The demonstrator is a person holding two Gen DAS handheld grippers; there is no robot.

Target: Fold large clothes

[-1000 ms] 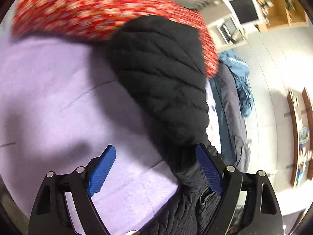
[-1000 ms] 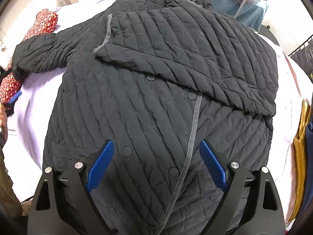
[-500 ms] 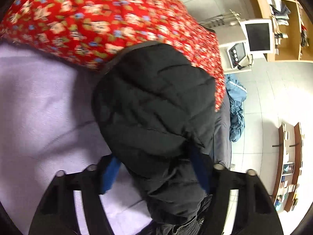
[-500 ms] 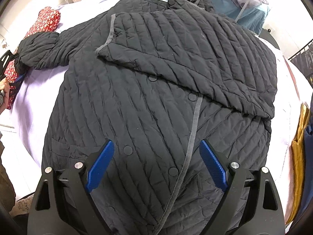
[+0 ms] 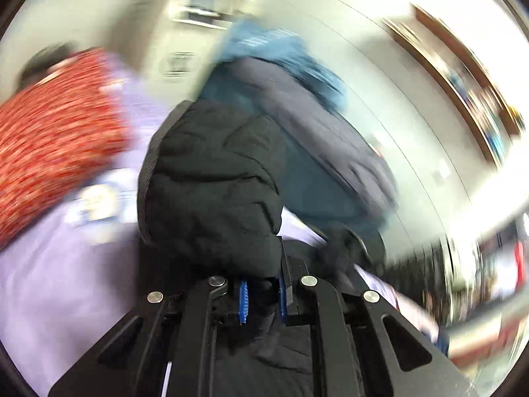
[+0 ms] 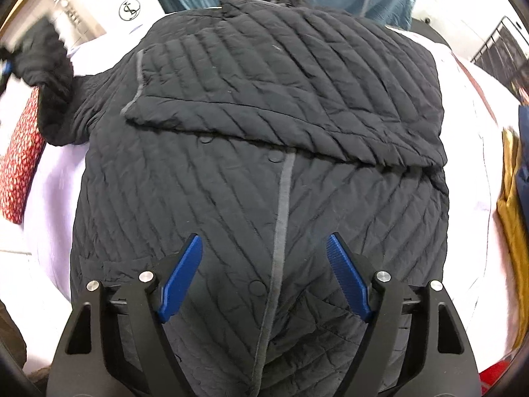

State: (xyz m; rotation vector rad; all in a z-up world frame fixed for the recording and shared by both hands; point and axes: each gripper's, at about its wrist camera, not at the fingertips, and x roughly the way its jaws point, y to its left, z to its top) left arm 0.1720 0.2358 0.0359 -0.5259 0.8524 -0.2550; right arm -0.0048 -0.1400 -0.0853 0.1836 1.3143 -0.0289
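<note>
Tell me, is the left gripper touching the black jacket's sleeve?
Touching. The left wrist view shows the left gripper shut on the sleeve, the quilted fabric pinched between its blue pads.

white box (image 6: 109,6): round black monogram logo, interlaced letters, not legible | same box, upper face: row of small printed pictures, unreadable | lilac sheet (image 5: 59,264), left wrist view: blurred yellow-and-blue print, unreadable | elsewhere: no legible words, numbers, brands or signs
</note>
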